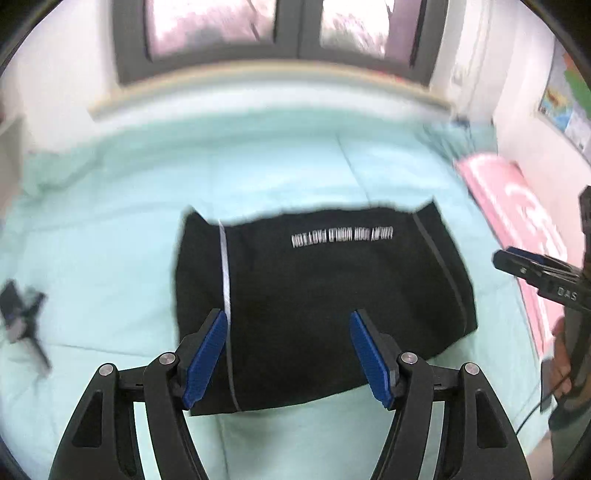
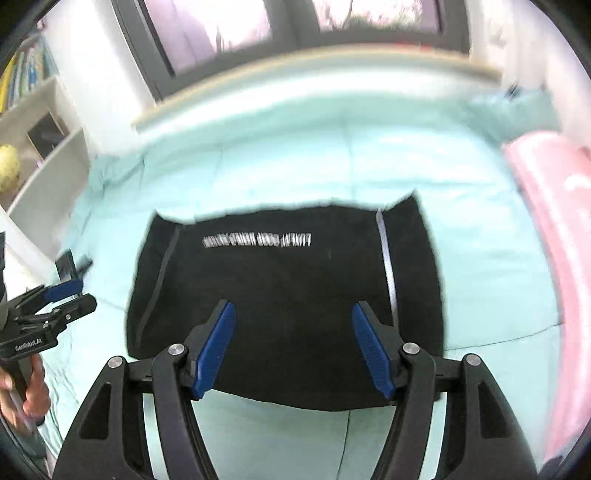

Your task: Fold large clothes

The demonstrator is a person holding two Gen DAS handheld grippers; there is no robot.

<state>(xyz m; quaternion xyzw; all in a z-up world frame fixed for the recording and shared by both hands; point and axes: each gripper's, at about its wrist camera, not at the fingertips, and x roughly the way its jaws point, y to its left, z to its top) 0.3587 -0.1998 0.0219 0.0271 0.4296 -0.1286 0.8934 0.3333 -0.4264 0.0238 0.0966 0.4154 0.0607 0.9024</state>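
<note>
A black garment [image 1: 325, 295] with white lettering and a pale stripe lies folded into a rough rectangle on the mint-green bed [image 1: 110, 229]. It also shows in the right wrist view [image 2: 288, 295]. My left gripper [image 1: 288, 325] is open and empty, held above the garment's near edge. My right gripper [image 2: 291, 317] is open and empty, also above the near edge. The right gripper shows at the right edge of the left wrist view [image 1: 517, 264]. The left gripper shows at the left edge of the right wrist view [image 2: 74, 295].
A pink pillow [image 1: 524, 229] lies along the bed's right side, also in the right wrist view [image 2: 554, 240]. A small dark object [image 1: 22, 314] lies on the bed at left. A white shelf [image 2: 40, 158] stands left of the bed. A window [image 1: 277, 33] is behind.
</note>
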